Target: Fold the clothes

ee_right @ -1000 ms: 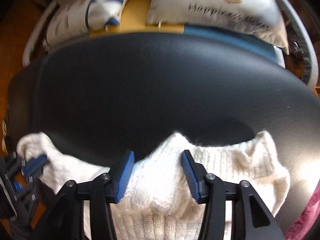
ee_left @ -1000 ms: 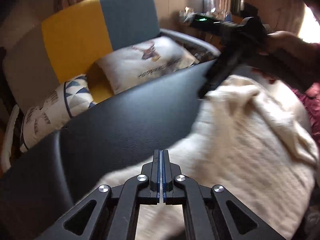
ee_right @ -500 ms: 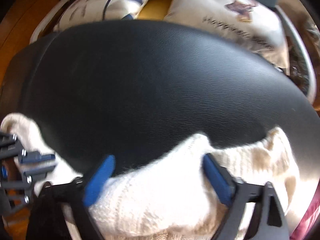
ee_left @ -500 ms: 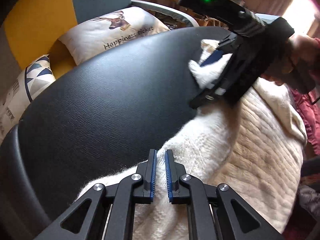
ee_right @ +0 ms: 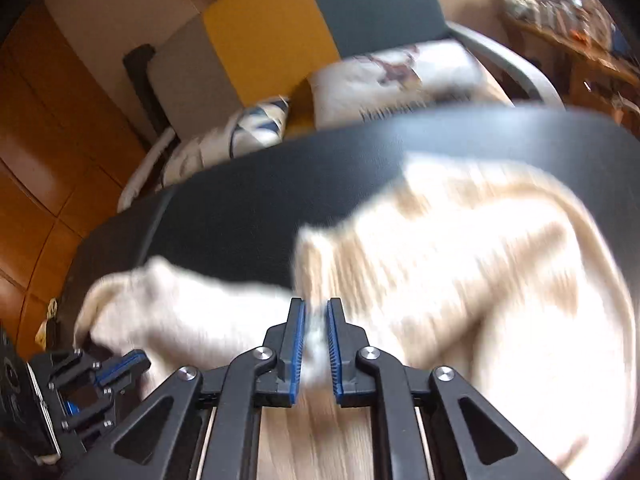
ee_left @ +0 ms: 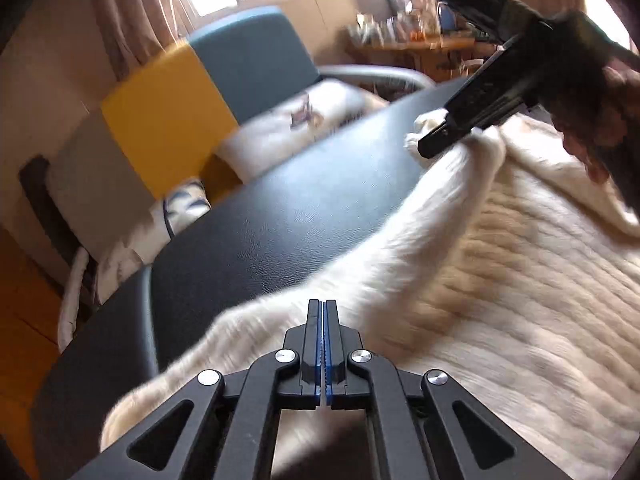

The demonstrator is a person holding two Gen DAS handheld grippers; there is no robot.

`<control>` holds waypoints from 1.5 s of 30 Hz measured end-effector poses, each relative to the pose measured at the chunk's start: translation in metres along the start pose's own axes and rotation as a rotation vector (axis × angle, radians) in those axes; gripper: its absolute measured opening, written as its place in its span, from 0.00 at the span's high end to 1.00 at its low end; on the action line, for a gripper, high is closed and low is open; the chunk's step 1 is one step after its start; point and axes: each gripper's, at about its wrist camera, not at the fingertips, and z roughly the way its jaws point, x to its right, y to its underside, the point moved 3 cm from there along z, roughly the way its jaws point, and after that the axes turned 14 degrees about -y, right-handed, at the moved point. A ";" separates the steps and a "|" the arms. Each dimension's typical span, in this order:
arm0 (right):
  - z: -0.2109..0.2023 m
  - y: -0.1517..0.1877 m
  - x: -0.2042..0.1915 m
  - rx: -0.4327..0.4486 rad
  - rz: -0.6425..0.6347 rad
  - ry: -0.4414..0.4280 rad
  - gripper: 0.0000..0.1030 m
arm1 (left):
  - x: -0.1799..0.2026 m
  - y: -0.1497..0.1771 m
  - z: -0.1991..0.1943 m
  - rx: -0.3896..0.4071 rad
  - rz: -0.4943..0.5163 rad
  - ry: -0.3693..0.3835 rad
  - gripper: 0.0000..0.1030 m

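A cream knitted sweater (ee_left: 500, 280) (ee_right: 460, 260) lies spread on a black padded table (ee_left: 300, 208) (ee_right: 240, 216). My right gripper (ee_right: 316, 308) is closing, and its blue pads pinch a fold of the sweater's edge. In the left wrist view the right gripper (ee_left: 430, 148) holds that edge slightly raised at the far side. My left gripper (ee_left: 322, 306) is shut over the sweater's near edge, with no cloth visible between its pads. In the right wrist view the left gripper (ee_right: 132, 360) sits at the lower left, by the sweater's end.
A sofa with a yellow and blue back (ee_right: 280, 28) stands behind the table, with two printed pillows (ee_right: 400, 76) on it. A cluttered wooden side table (ee_left: 420, 40) is at the back right. A person's hand (ee_left: 592, 120) holds the right gripper. Orange floor (ee_right: 48, 168) lies to the left.
The right jaws went from wide open around the sweater's edge to closed on it. The left jaws parted slightly, then shut again. Both grippers moved sideways and tilted up.
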 end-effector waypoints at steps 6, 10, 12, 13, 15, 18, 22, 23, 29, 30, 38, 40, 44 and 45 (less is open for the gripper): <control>-0.024 0.066 0.028 0.065 0.109 -0.025 1.00 | 0.005 0.019 -0.041 -0.011 -0.063 0.123 0.99; -0.021 0.063 0.031 0.049 0.121 -0.039 0.99 | -0.023 -0.029 -0.034 0.034 -0.080 0.104 0.98; -0.021 0.066 0.026 0.042 0.094 -0.040 0.97 | -0.037 -0.058 -0.007 0.008 -0.094 0.130 0.98; -0.021 0.067 0.024 0.044 0.082 -0.040 0.97 | -0.044 -0.073 0.007 -0.005 -0.101 0.142 0.97; -0.026 0.075 0.024 0.052 0.072 -0.052 0.95 | -0.055 -0.095 0.032 -0.051 -0.126 0.176 0.96; -0.028 0.079 0.020 0.055 0.065 -0.073 0.91 | -0.048 -0.096 0.075 -0.188 -0.108 0.314 0.95; -0.027 0.077 0.016 0.047 0.042 -0.073 0.90 | -0.021 -0.088 0.106 -0.281 0.001 0.435 0.93; -0.027 0.077 0.015 0.044 0.036 -0.070 0.90 | -0.012 -0.086 0.106 -0.288 0.035 0.473 0.90; -0.036 0.066 0.005 -0.015 -0.027 -0.045 0.76 | 0.022 -0.079 0.101 -0.325 0.123 0.655 0.89; -0.040 0.063 0.004 -0.024 -0.040 -0.035 0.76 | 0.023 -0.078 0.101 -0.332 0.120 0.676 0.89; -0.074 -0.033 -0.017 -0.047 -0.161 -0.037 0.67 | 0.038 -0.059 0.085 -0.407 0.123 0.788 0.85; -0.056 -0.063 -0.021 -0.163 -0.191 -0.018 0.66 | 0.043 -0.058 0.078 -0.392 0.170 0.729 0.85; -0.004 -0.082 -0.014 -0.410 -0.225 0.064 0.64 | 0.054 -0.053 0.057 -0.296 0.255 0.589 0.85; 0.009 -0.085 -0.009 -0.462 -0.222 0.087 0.64 | 0.056 -0.050 0.053 -0.274 0.262 0.557 0.86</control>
